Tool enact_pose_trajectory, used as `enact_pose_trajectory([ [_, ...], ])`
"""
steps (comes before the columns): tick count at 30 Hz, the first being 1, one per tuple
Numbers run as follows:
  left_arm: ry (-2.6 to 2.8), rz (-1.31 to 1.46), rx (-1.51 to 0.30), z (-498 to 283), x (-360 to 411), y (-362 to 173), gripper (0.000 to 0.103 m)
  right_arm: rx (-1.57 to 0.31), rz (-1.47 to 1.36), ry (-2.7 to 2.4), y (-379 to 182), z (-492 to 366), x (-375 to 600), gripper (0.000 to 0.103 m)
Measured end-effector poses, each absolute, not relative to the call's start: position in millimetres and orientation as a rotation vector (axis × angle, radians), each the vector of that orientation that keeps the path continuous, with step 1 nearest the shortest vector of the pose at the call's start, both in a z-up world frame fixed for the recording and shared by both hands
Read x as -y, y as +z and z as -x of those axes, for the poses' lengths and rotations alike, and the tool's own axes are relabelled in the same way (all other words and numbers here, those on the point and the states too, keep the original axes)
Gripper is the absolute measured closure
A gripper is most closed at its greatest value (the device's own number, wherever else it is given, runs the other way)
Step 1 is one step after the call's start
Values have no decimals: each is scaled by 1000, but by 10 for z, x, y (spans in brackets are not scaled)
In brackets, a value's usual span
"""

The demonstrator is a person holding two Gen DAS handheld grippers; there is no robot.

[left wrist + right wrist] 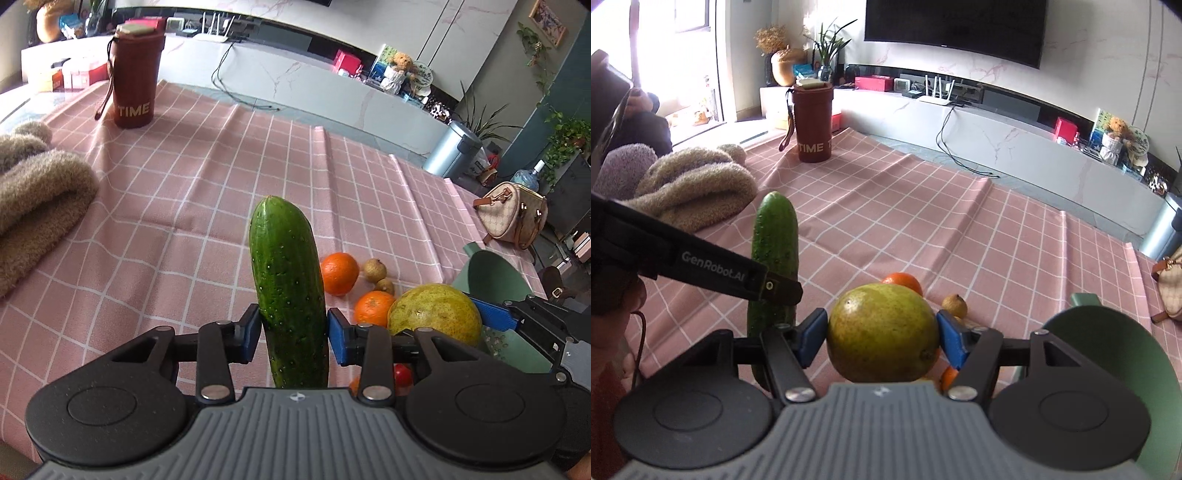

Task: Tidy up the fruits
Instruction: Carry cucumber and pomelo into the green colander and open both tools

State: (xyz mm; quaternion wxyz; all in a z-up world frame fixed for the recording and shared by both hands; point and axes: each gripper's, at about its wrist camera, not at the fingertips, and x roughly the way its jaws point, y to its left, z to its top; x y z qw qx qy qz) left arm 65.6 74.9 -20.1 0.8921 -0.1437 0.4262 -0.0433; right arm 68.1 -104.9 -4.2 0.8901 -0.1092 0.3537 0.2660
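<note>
My left gripper (291, 334) is shut on a green cucumber (286, 280), which stands upright between the blue pads above the pink checked tablecloth (207, 192). My right gripper (881, 334) is shut on a large yellow-green round fruit (882, 332), lifted off the cloth. That fruit (436, 314) also shows at the right of the left wrist view, and the cucumber (775, 243) stands left of it in the right wrist view. On the cloth lie two oranges (339, 272) (373, 308) and two small brown fruits (375, 269). A green bowl (498, 280) stands at the right.
A dark red cup marked TIME (135, 74) stands at the far left of the table. A fluffy beige garment (37, 199) lies on the left. A patterned handbag (513, 218) sits by the right edge. A small red fruit (402, 374) peeks below the left gripper.
</note>
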Motion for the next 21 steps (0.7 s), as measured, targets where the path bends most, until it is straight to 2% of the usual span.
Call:
enact_pose_trajectory([
  [12,-280,209,-734,-509,96,548,60,-735,115,446,547,-493,2014,42],
  [21,-400,174,-785,-847,840,463,60,-821,186,373,548,-597,2604,42],
])
